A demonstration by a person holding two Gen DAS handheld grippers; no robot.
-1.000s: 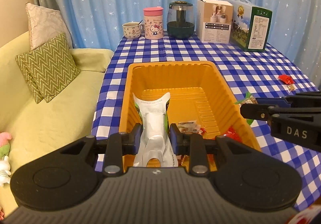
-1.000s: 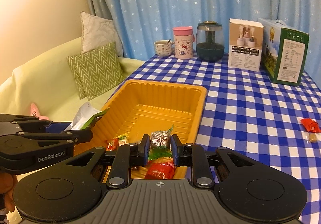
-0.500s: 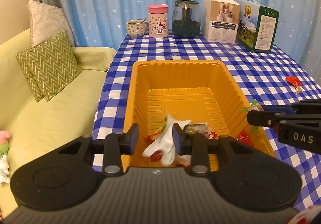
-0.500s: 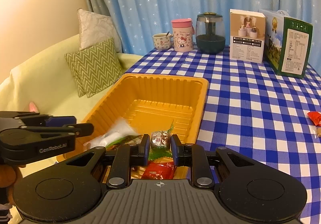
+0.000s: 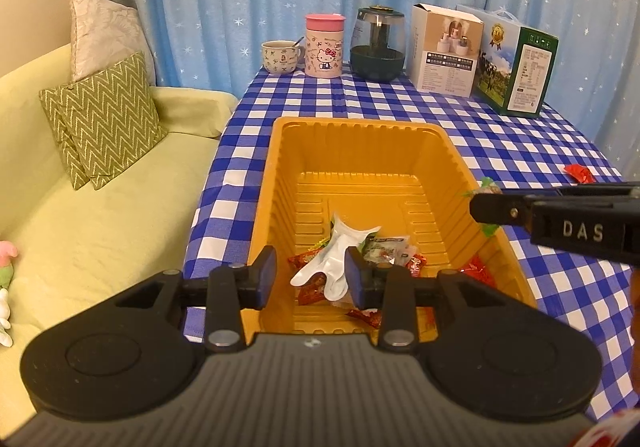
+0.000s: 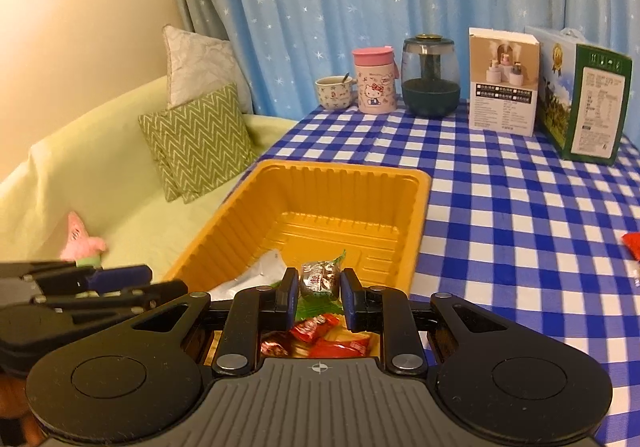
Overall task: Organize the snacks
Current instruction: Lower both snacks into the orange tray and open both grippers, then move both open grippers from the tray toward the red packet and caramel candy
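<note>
A yellow plastic tray (image 5: 276, 151) sits on the blue checked table; it also shows in the right wrist view (image 6: 420, 207). A white snack packet (image 5: 336, 263) lies in the tray among several red-wrapped snacks (image 5: 308, 293). My left gripper (image 5: 310, 277) is open and empty above the tray's near end. My right gripper (image 6: 320, 291) is shut on a small brown and green wrapped candy (image 6: 318, 281), held over the tray's near right part. A red snack (image 5: 578, 173) lies on the table to the right.
A mug (image 5: 280, 57), a pink Hello Kitty cup (image 5: 324, 47), a dark glass jar (image 5: 378, 45) and two boxes (image 5: 446, 49) stand at the table's back. A yellow-green sofa with cushions (image 5: 104, 119) is on the left.
My left gripper opened and let go of the white packet, which fell into the tray. The left gripper drew back a little. The right gripper still holds its candy.
</note>
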